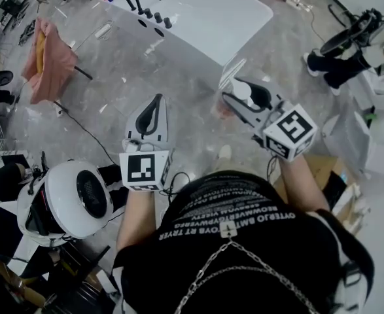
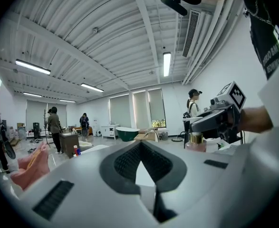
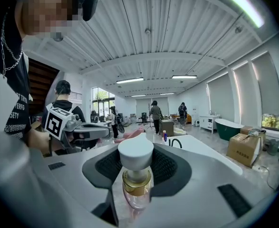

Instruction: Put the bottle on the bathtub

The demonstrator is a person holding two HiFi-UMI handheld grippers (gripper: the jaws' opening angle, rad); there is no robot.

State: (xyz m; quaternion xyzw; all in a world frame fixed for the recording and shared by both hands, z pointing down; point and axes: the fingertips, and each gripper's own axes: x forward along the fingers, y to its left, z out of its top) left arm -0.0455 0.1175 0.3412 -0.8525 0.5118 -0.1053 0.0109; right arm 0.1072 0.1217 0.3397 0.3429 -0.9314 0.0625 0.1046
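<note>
Bottle (image 3: pixel 136 182), pinched at its neck by the right gripper (image 1: pixel 234 90), hangs upright, likely for carrying to the bathtub (image 1: pixel 208 15) at twelve o'clock; left gripper (image 1: pixel 156 101) is closed, empty.

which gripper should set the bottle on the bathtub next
Right. The right gripper is clamped on the pump bottle, with the white bathtub just ahead of it. The left gripper is shut with nothing between its jaws, so using it would mean a handover.
</note>
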